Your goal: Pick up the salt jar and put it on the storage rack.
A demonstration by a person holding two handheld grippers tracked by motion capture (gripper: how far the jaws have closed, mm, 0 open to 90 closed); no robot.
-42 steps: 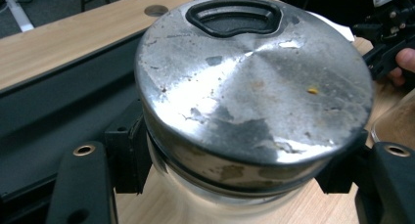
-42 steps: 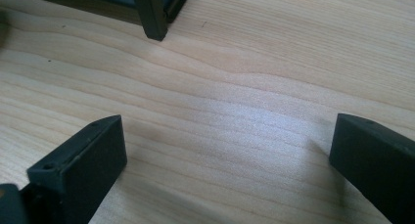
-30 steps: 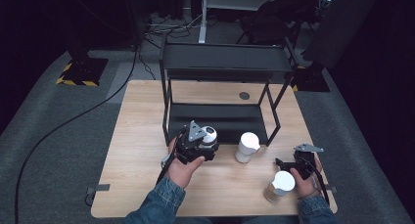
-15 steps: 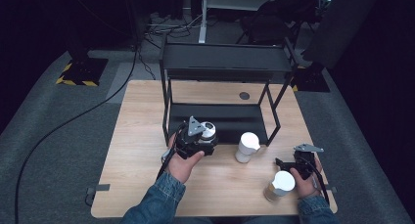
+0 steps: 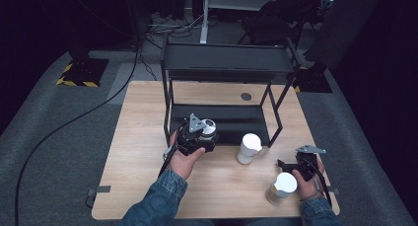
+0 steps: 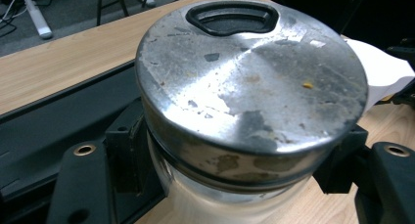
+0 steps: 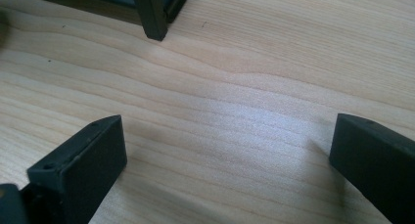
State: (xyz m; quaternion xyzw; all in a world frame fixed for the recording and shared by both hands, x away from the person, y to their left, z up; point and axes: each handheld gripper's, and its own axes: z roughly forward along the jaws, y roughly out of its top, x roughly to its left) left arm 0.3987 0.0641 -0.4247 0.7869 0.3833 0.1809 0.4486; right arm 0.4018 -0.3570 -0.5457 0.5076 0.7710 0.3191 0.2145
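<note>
My left gripper [image 5: 203, 133] is shut on a glass jar with a scuffed metal lid [image 5: 209, 128], held at the front edge of the black rack's lower shelf [image 5: 241, 123]. The left gripper view has the lid [image 6: 249, 72] right in front, with a jaw pressed against each side of the glass and the left gripper [image 6: 235, 165] closed around it. My right gripper [image 5: 292, 165] stands open low over the table at the front right. Its jaws are wide apart with bare wood between them in the right gripper view [image 7: 227, 150].
A white paper cup [image 5: 248, 148] stands on the table [image 5: 143, 152] between the hands. A jar with a white lid [image 5: 282, 187] sits by the right hand near the front edge. The two-level black rack [image 5: 224, 63] spans the table's middle; one leg [image 7: 151, 13] is close ahead.
My left gripper has carried the jar forward and a little to the right, toward the rack's lower shelf. The right gripper has stayed where it was.
</note>
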